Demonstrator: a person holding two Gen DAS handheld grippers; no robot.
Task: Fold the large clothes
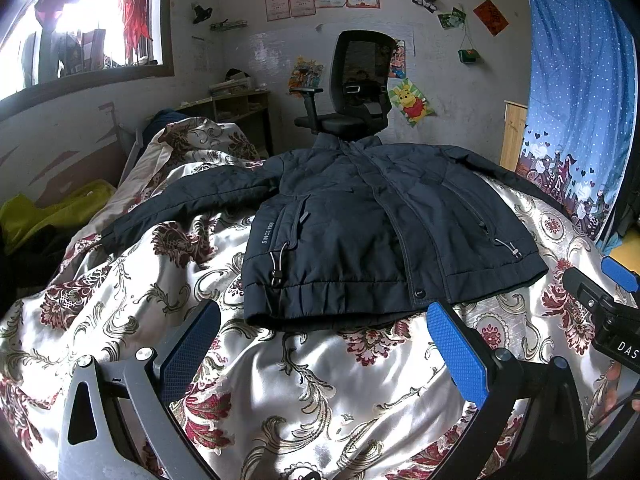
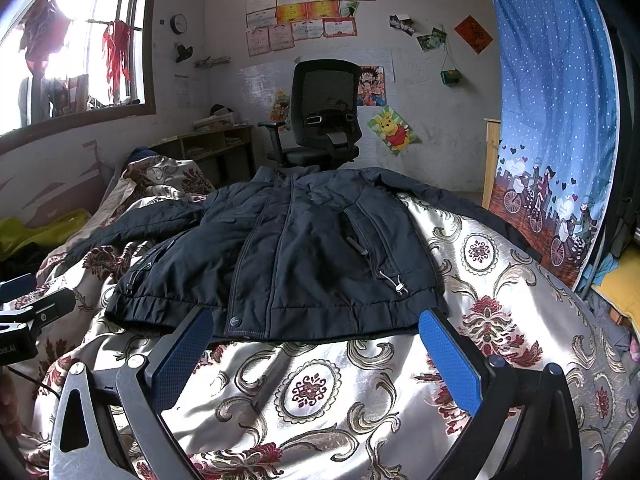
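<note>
Blue fingers point(image 1: 458, 354) spread, jacket point(image 1: 376, 220) just beyond.

The jacket's point(image 1: 360, 216) far sleeve is carried past the bedspread's point(image 1: 320, 392) fold at 3 o'clock in the left wrist view, so its cuff is hidden; the jacket's back and lining are covered by its own front. The right gripper point(image 1: 616, 288) is cut off by the frame edge at 3 o'clock there, and the left gripper point(image 2: 24, 312) at 9 o'clock in the right wrist view. The wall certificates point(image 2: 308, 12) are too small to be read.
</note>
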